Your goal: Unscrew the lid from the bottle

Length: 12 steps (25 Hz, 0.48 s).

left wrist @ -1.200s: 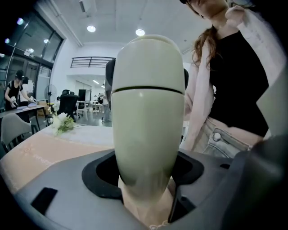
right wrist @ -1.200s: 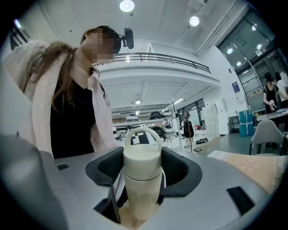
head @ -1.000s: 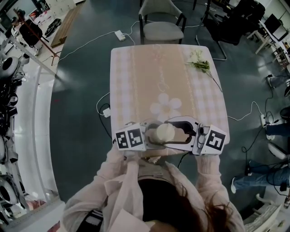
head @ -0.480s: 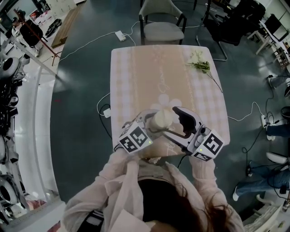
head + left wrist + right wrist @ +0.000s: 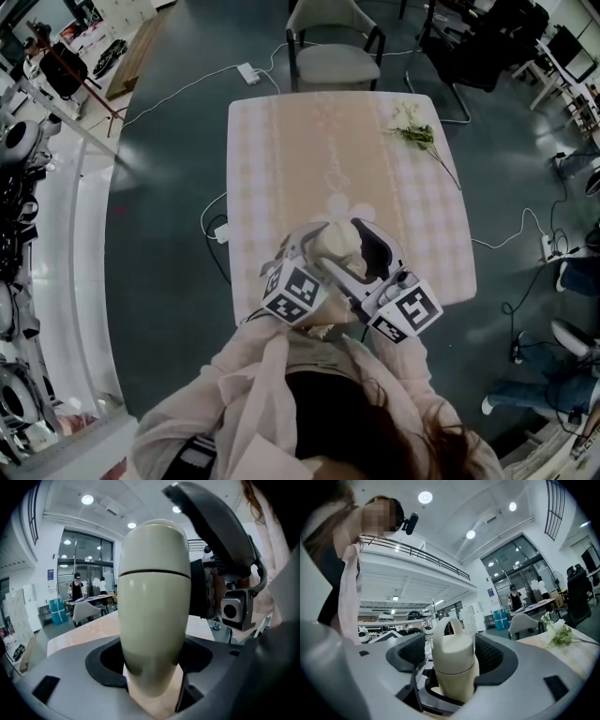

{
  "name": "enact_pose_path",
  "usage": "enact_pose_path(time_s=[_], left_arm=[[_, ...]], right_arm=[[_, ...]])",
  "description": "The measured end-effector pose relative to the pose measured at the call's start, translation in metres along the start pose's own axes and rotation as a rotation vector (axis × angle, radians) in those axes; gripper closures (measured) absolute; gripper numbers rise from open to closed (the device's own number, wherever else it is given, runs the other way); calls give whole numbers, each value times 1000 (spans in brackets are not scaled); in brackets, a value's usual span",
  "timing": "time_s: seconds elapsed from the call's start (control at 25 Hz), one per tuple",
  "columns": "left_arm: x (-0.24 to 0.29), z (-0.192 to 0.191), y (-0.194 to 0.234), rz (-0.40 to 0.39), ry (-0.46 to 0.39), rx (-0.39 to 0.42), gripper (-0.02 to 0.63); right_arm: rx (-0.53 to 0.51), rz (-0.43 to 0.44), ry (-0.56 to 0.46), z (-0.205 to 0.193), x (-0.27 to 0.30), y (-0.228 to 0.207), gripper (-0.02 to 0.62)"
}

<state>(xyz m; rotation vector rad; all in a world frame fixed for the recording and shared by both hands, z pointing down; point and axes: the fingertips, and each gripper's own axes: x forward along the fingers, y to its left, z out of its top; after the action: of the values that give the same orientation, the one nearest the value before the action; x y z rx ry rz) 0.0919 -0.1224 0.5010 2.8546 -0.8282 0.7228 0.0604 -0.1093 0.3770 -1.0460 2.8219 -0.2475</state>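
Left hand-held gripper (image 5: 152, 660): clenched on the lower body of the bottle (image 5: 154, 616). Its cube (image 5: 293, 292) lies left of the bottle, toward the person.
Bottle: cream and upright, caught between the two hand-held grippers. The counter (image 5: 281, 169) is beneath it, and it is close to the counter's near edge. Whether its base rests on the counter cannot be told.
Lid (image 5: 453, 651): on top of the bottle, loop handle up. The seam under it looks closed, so it reads as still screwed on.
Right hand-held gripper (image 5: 452, 658): released. Its jaws have just been opening and have eased back in a little. The lid stands between the pads, with a gap showing on at least one side. Its cube (image 5: 406, 314) lies right of the bottle, toward the person.
Flowers (image 5: 412, 131): right of the bottle and beyond it, well apart.
Just changed: a second ago both hand-held grippers lay across the bottle, cubes straight out to left and right. Now both have swung so the cubes angle back toward the person in a V. The bottle sits a little farther from the near edge.
Meaning for the task: this looks like a reset between turns. The right hand-held gripper has let go of the lid and come round for a fresh bite while the left keeps the bottle fixed. The lid is not yet off, so more twisting is likely needed.
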Motion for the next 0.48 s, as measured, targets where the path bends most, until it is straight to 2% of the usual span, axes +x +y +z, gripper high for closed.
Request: enact_pose_path(time_s=[0.2, 0.48], left_arm=[[3, -2, -6, -8, 7, 24, 290], [5, -1, -11, -56, 13, 32, 290]], right_arm=[[-10, -40, 16, -8, -1, -7, 296], [-25, 7, 36, -7, -4, -8, 288]])
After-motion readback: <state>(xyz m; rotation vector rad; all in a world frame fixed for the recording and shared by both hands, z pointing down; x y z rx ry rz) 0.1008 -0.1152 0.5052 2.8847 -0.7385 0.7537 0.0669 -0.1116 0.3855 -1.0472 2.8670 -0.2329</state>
